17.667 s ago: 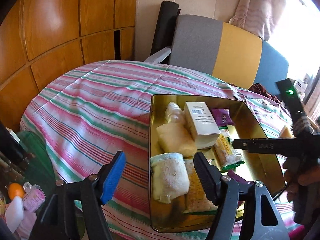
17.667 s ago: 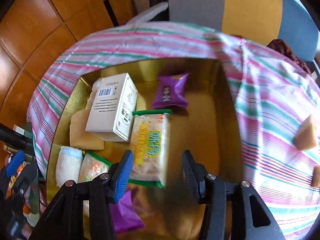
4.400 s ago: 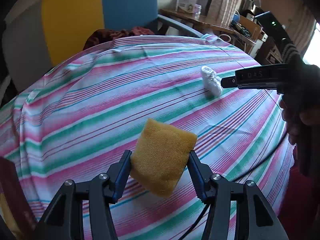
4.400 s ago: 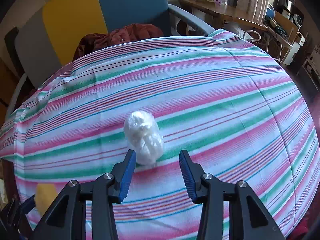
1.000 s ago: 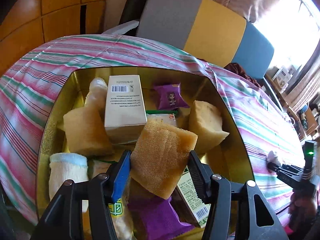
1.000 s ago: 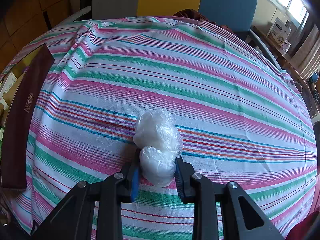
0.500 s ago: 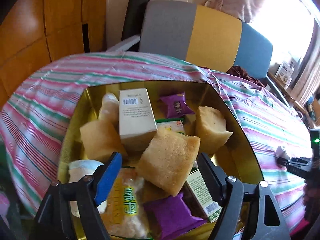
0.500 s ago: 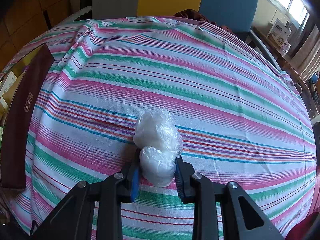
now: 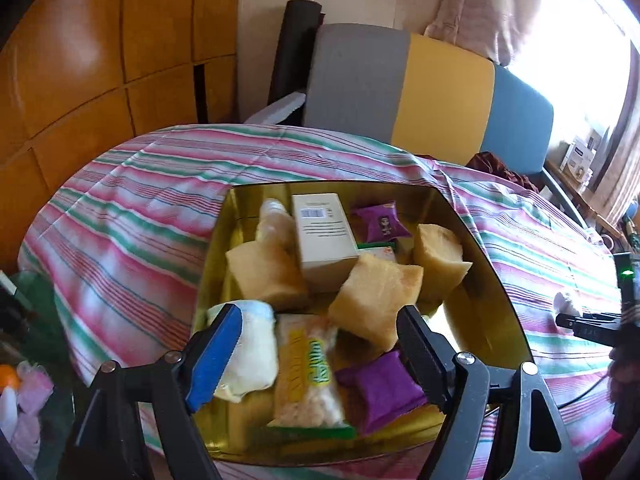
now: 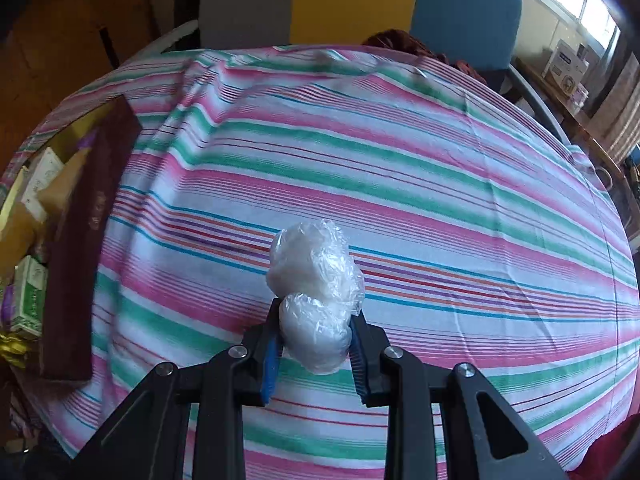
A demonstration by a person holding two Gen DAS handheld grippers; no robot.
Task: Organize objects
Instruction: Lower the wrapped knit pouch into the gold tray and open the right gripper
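the left claw (image 9: 318, 340) is spread wide and holds nothing; it hangs above the near part of the gold tin (image 9: 486, 268), which sits on the bench covered by a striped cloth (image 9: 132, 224). a tan sponge block (image 9: 376, 304) lies tilted in the tin just beyond the claw's fingers, resting on the items beneath it and touching neither finger. around it the tin holds a white carton (image 9: 324, 240), a second sponge block (image 9: 438, 260) to the right, a third sponge block (image 9: 264, 276) to the left, a purple sachet (image 9: 382, 222) at the far side, a larger purple packet (image 9: 380, 392) at the near side, a yellow-and-green snack pack (image 9: 308, 376), and a white rolled cloth (image 9: 252, 352) at the near left. the right claw (image 10: 316, 340) is closed on a white plastic-wrapped bundle (image 10: 316, 280); the fingers clamp its lower lobe, and the upper lobe projects past the fingertips. the bundle is over the striped cloth (image 10: 440, 184), well apart from the tin (image 10: 76, 240), whose dark red outer wall shows at the left edge of the right wrist view. whether the bundle touches the cloth cannot be determined. a chair back in grey, yellow and blue panels (image 9: 444, 104) stands behind the bench.
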